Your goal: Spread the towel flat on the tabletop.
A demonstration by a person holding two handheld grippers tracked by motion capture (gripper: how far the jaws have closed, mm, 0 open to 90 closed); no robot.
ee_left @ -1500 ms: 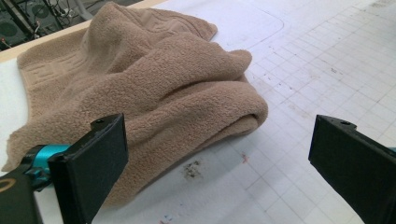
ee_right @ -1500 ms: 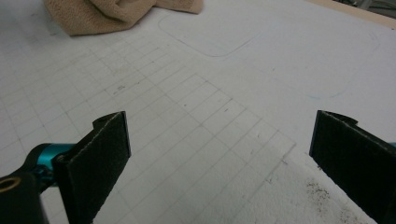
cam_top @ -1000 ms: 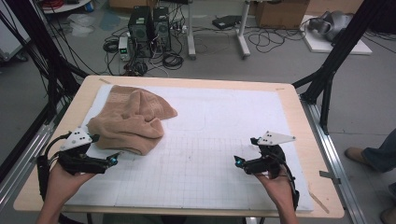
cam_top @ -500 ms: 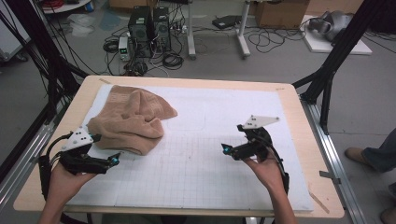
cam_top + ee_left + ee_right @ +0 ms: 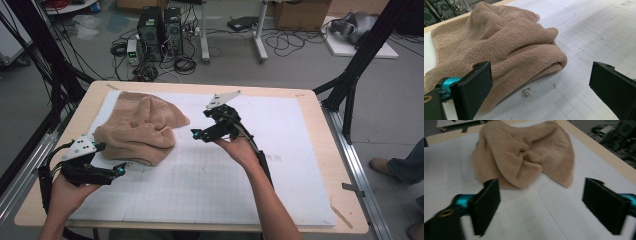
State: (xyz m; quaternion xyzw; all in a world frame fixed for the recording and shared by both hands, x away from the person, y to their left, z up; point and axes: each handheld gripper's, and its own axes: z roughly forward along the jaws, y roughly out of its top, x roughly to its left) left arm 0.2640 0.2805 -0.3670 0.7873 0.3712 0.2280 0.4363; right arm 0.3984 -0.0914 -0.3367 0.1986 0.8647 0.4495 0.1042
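Towel [image 5: 140, 130]: tan, crumpled in a heap, lying on the white gridded mat [image 5: 280, 150] at the desk's far left.
Left gripper [image 5: 119, 171]: jaws spread, empty, just beside the towel's near edge.
Right gripper [image 5: 196, 134]: jaws spread, empty, raised over the mat, pointed at the towel's right edge, near but apart.

Clearly a robotics lab: black computer towers [image 5: 160, 27] tangled in loose black cables [image 5: 187, 62] on grey concrete floor [image 5: 300, 65] at upper frame, black metal rig struts [image 5: 367, 50] flanking a gridded white mat [image 5: 280, 150] on the wooden desk [image 5: 327, 150].
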